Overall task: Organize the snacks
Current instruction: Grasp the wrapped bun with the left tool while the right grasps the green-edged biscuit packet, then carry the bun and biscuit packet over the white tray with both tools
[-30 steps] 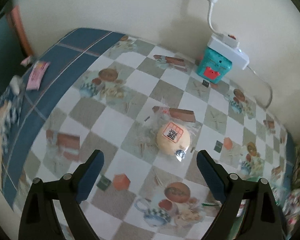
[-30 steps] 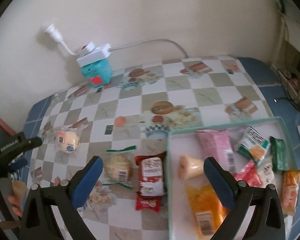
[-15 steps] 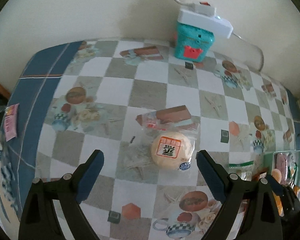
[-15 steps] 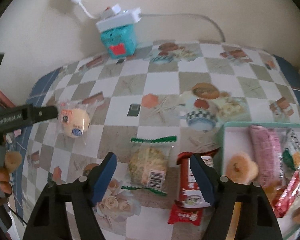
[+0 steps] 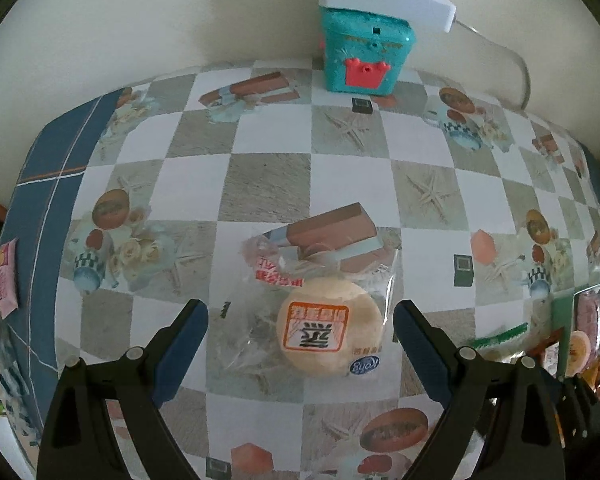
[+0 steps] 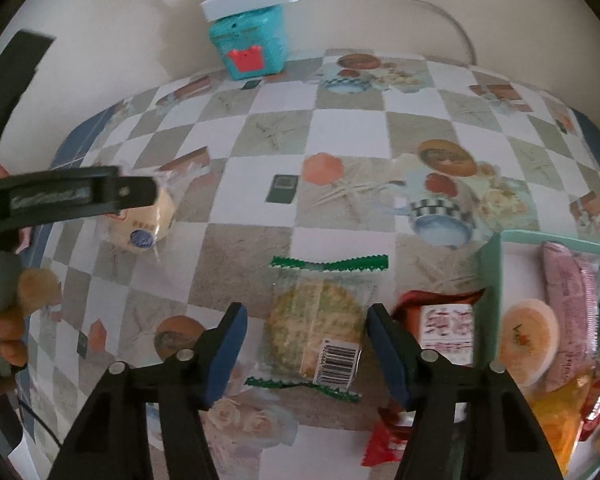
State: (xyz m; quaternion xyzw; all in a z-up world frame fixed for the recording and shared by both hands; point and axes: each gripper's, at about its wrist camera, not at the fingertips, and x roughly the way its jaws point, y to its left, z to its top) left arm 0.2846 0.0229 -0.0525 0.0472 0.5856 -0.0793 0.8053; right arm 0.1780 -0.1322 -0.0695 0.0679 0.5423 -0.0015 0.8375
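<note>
Left gripper (image 5: 300, 320) wide open around bun (image 5: 330, 336), no touching. Right gripper (image 6: 304, 326) closing around cookie (image 6: 314, 336), not gripping yet.

The checkered surface (image 6: 260, 140) carries a bun (image 5: 330, 330), cracker pack (image 6: 316, 334), red pack (image 6: 444, 326), tray (image 6: 496, 276) and teal box (image 6: 250, 46).

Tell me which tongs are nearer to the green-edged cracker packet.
Right. The right tongs straddle the cracker packet, jaws closing, pads not yet touching. The left tongs are over the round bun, off to its side.
</note>
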